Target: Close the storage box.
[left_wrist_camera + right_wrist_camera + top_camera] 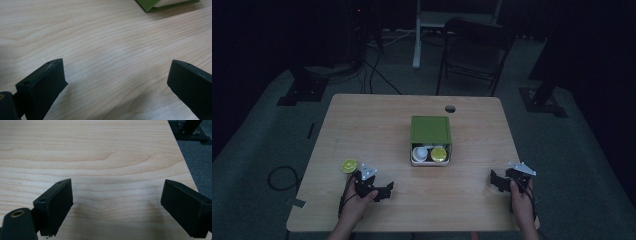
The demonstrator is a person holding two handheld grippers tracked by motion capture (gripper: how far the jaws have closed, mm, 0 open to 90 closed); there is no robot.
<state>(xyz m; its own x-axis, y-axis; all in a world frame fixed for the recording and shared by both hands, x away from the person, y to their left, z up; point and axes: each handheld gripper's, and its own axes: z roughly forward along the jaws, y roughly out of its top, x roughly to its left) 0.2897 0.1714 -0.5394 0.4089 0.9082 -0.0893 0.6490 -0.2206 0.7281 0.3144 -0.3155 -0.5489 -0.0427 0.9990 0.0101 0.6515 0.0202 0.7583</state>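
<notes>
- Left gripper [384, 190]: resting low over the near-left part of the table [362, 125], held in the person's left hand [357, 200]. In the left gripper view its jaws stand wide apart with nothing but bare wood grain between them.
- Right gripper [496, 181]: near the table's right edge, held in the right hand [522, 200]. In the right gripper view its jaws are likewise spread wide, with nothing between them; the table edge and grey floor show at the upper right.
- Green box [430, 131]: at the table's middle, well apart from both grippers. The lid covers the far part; the near end is open.
- In the open end: a white cup [419, 153] on the left, a yellow round piece [438, 154] just beside it on the right.
- Yellow-green disc [349, 165]: lying on the wood just beyond the left gripper, close to its grey plate; contact cannot be told.
- A corner of the green box [150, 5] appears at the top of the left gripper view.
</notes>
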